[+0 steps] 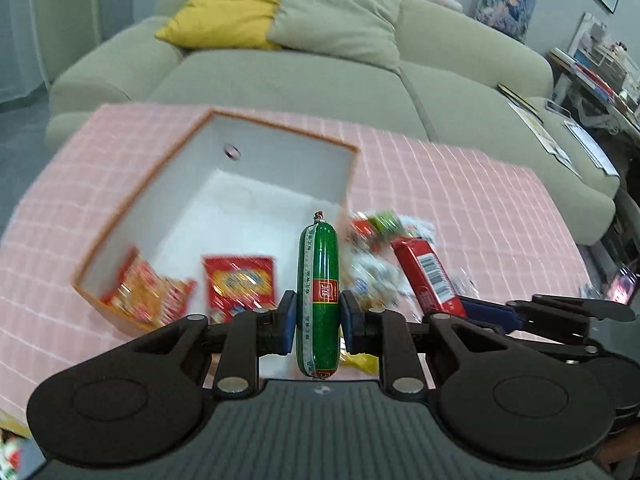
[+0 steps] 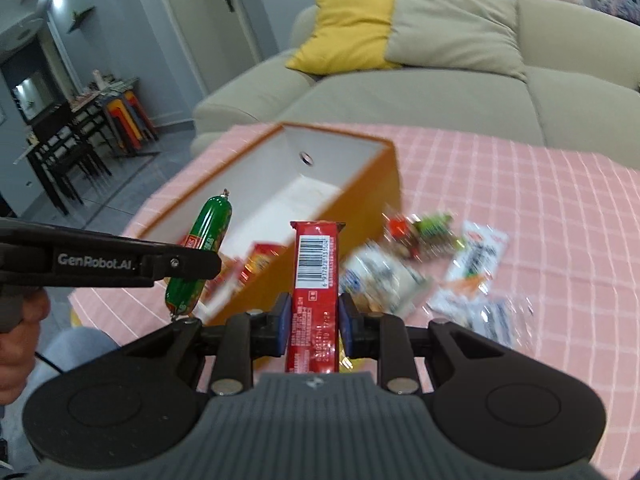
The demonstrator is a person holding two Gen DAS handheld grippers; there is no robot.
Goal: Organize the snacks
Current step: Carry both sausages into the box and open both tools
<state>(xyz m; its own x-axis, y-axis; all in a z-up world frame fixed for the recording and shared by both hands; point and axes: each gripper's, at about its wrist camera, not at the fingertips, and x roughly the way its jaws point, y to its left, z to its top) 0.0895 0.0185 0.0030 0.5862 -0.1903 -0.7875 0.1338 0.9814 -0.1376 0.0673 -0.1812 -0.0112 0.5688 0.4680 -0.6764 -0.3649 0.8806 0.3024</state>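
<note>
While loose packets [image 2: 472, 276] await, two red packets [image 1: 240, 280] lie boxed [image 1: 120, 216]; left gripper [image 1: 318, 316] clamps green sausage [image 1: 319, 280], right gripper [image 2: 313, 320] clamps red bar [image 2: 316, 272].

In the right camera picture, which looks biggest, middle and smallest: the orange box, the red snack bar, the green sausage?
1. orange box
2. red snack bar
3. green sausage
The bar sits nearest the camera, so bar versus sausage is unsure.

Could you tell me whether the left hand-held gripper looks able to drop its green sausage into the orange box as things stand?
Probably yes. The left hand-held gripper grips the green sausage by the near edge of the orange box, whose top is open, with two red snack packets in only its near end.
</note>
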